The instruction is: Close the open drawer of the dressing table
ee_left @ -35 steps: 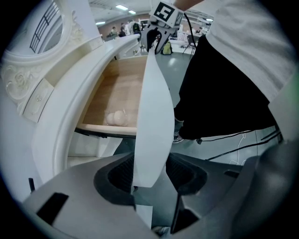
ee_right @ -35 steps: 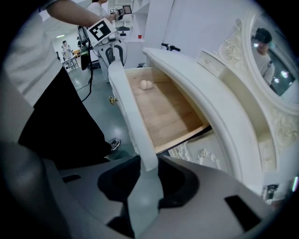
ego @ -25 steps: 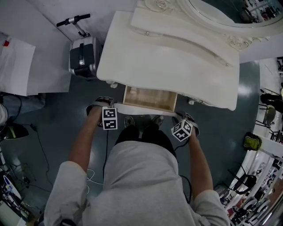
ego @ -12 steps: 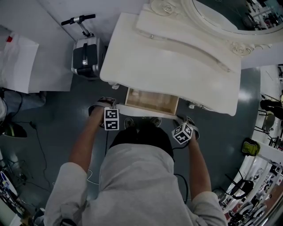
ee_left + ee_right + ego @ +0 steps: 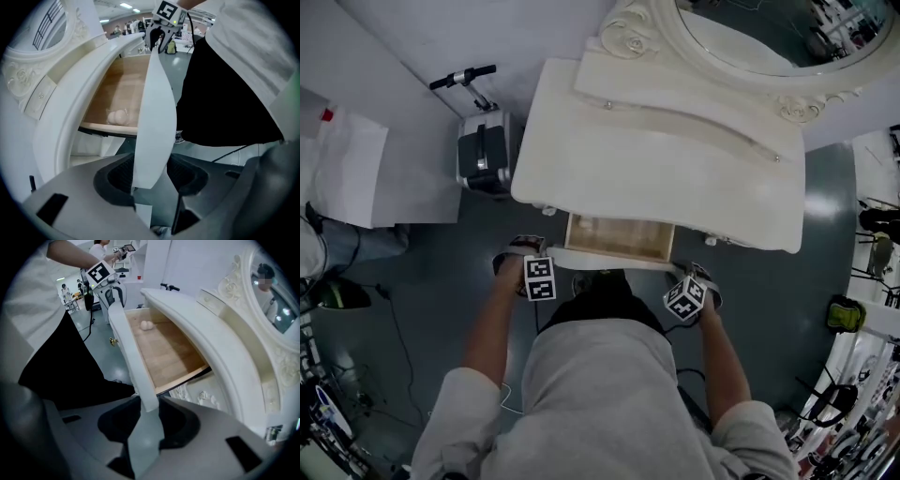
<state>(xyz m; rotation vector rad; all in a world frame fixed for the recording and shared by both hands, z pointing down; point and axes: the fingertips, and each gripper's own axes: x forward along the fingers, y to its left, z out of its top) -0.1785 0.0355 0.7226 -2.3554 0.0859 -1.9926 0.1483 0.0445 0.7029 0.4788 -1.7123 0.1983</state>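
The drawer (image 5: 619, 236) of the dressing table (image 5: 656, 169) stands pulled out at the centre of the head view, just above the person's body. The left gripper (image 5: 152, 178) is clamped across the left end of the white drawer front (image 5: 157, 117), and the right gripper (image 5: 147, 420) across its right end. The front looks like a stiff, smooth painted board and may slip in the pads. The wooden box is nearly empty and probably light. Holding both ends suits an even, straight push that avoids racking.
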